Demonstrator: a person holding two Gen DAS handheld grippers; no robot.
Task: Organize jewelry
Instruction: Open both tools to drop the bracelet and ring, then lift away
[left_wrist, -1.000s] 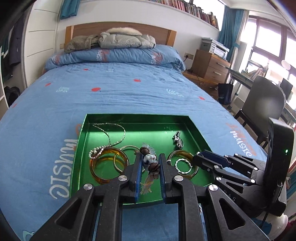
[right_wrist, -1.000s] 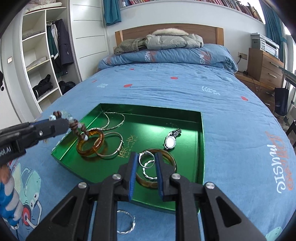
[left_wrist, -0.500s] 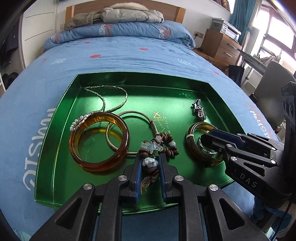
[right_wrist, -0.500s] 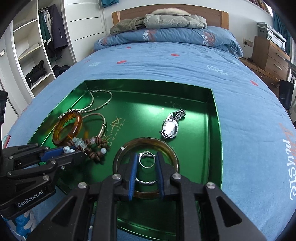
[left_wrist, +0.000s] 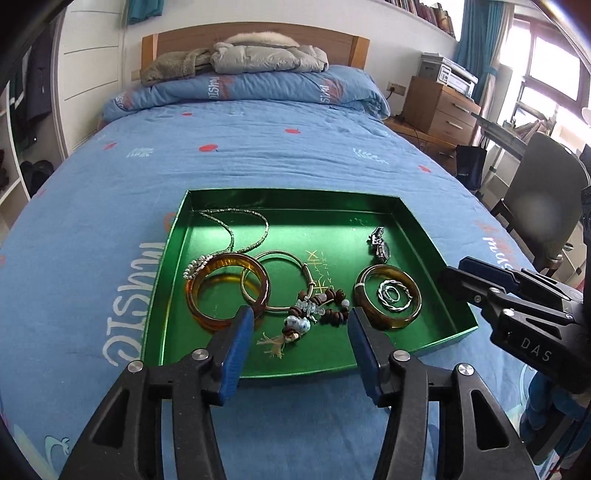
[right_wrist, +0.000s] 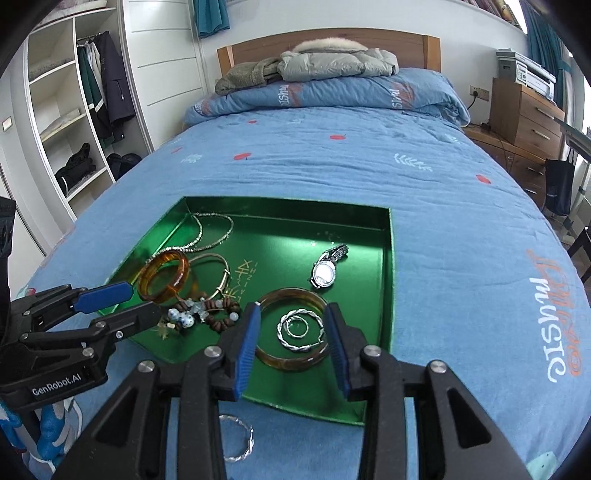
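A green tray (left_wrist: 295, 195) lies on the blue bedspread. My left gripper (left_wrist: 301, 319) hangs over its near edge, jaws opening, pads clear of the brown beaded bracelet (left_wrist: 325, 306) that lies on the tray floor just ahead. My right gripper (right_wrist: 292, 315) is also opening, above two silver rings (right_wrist: 299, 328) resting inside a brown bangle (right_wrist: 288, 295); nothing is gripped. The tray also holds an amber bangle (left_wrist: 199, 291), a thin gold bangle (left_wrist: 280, 254), a chain necklace (left_wrist: 236, 218) and a watch (right_wrist: 325, 271). Each gripper shows in the other's view: right gripper (left_wrist: 454, 269), left gripper (right_wrist: 142, 301).
A twisted silver ring (right_wrist: 238, 439) lies on the bedspread in front of the tray. Jackets (right_wrist: 314, 64) are piled at the headboard. An open wardrobe (right_wrist: 74, 129) stands left of the bed; wooden drawers (left_wrist: 439, 110) and a chair (left_wrist: 543, 206) stand right.
Both grippers dipped into the tray, then opened and drew back. The left let go of the beaded bracelet; the right let go of the silver rings inside the brown bangle.
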